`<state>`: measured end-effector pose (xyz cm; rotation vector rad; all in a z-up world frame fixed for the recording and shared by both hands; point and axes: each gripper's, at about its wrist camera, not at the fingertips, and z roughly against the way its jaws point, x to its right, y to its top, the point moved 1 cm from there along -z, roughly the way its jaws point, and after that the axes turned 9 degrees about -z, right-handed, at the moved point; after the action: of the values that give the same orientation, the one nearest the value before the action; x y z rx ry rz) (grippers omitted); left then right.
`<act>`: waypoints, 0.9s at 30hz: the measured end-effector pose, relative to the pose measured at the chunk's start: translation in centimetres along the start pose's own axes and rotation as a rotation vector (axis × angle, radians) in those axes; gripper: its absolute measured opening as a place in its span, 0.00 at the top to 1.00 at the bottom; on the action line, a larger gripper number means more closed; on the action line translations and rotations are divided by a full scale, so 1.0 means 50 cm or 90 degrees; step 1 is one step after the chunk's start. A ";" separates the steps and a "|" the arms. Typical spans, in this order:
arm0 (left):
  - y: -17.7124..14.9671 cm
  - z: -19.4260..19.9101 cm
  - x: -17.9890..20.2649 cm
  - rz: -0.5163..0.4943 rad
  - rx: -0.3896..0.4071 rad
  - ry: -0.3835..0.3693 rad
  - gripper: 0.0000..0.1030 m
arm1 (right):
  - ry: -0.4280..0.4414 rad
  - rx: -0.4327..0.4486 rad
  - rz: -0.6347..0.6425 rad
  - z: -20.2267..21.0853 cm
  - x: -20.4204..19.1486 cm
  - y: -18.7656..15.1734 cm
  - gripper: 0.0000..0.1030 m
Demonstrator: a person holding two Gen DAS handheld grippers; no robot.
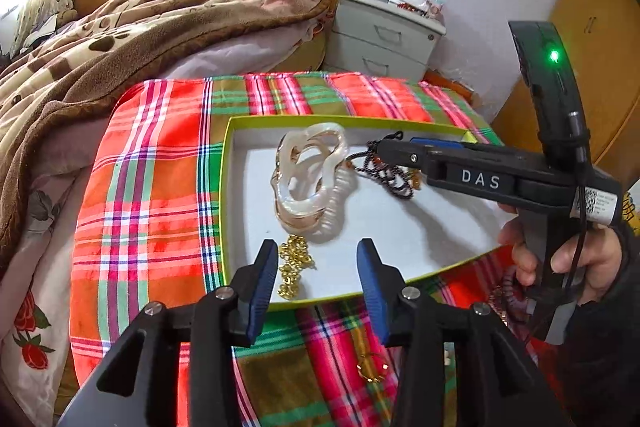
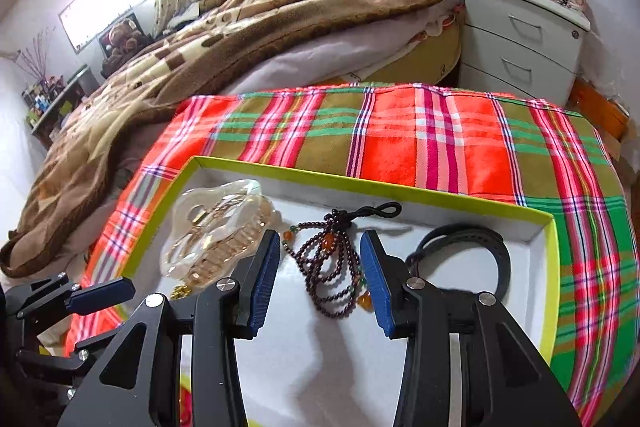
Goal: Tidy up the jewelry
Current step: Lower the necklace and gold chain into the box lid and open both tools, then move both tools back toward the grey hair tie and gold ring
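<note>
My right tool (image 2: 320,279) hung wide open and empty, the dark bead strand (image 2: 334,267) lying between its fingers in the green-edged box (image 2: 550,267). Closing carelessly risked snagging loops. My left tool (image 1: 318,283) gaped empty too, the gold chain (image 1: 294,269) just ahead.

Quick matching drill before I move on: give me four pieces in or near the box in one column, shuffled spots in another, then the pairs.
1. hair claw clip
2. dark bead bracelet
3. gold chain
4. black band

A. between the open right gripper fingers
B. box's right corner, right wrist view
C. box's left side, far end
D. box's near edge, by the left gripper

Pairs: 1-C, 2-A, 3-D, 4-B
</note>
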<state>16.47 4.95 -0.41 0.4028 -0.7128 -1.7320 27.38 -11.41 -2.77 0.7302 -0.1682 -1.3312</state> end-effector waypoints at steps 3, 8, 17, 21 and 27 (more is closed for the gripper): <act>-0.002 0.019 0.006 -0.002 0.011 0.004 0.58 | 0.005 0.013 -0.003 0.023 0.000 -0.009 0.58; -0.012 0.054 0.017 0.000 0.034 -0.002 0.58 | 0.016 0.043 -0.010 0.076 0.001 -0.032 0.58; -0.056 0.095 0.022 0.031 0.045 -0.016 0.58 | 0.043 0.062 0.011 0.155 -0.001 -0.121 0.58; -0.081 0.104 0.030 0.032 0.040 -0.021 0.58 | 0.048 0.058 0.008 0.171 0.008 -0.164 0.58; -0.110 0.112 0.034 0.045 0.037 -0.022 0.58 | 0.065 0.013 0.048 0.157 -0.016 -0.227 0.58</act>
<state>8.49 5.55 0.39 0.3842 -0.7954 -1.6575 13.87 -14.31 -2.98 0.7999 -0.1259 -1.2186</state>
